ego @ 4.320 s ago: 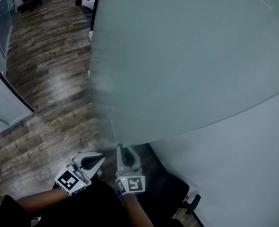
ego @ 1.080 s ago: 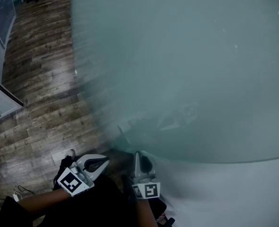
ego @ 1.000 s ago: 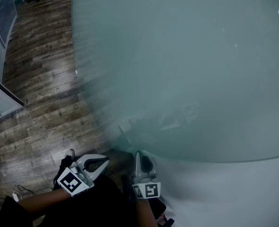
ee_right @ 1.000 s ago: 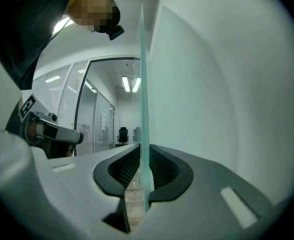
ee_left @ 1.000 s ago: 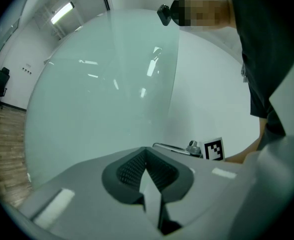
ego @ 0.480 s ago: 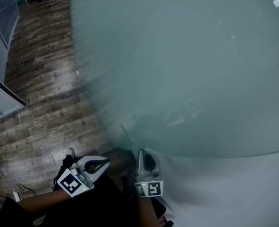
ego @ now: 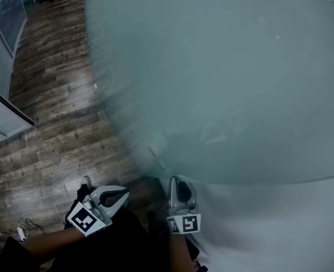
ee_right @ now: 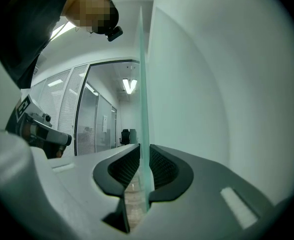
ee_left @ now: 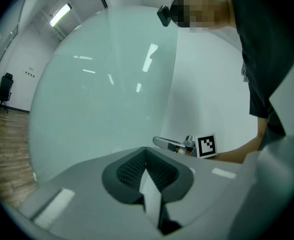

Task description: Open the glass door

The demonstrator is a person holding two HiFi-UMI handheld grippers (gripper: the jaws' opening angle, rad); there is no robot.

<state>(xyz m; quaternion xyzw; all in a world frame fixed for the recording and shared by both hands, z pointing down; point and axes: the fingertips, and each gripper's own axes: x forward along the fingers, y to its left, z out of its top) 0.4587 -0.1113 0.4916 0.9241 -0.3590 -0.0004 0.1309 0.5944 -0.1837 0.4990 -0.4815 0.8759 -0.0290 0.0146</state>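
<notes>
- Pinching the bare vertical edge of the frosted glass door with the right gripper, pane sandwiched between both dark pads, gripper pointing level.
- From the right gripper view, just a thin greenish slab of glass rising straight up out of the jaws, with a glass-partitioned office and an office chair off to its left.
- Parked just left of that with the left gripper, pads pressed together at the tips, nothing in them, well clear of the glass.
- Looking across the big frosted pane from the left gripper view, with the other gripper and its marker cube low at the pane's edge.
- Filling most of the head view with frosted glass, dark wooden floor on the left and white wall at lower right.
</notes>
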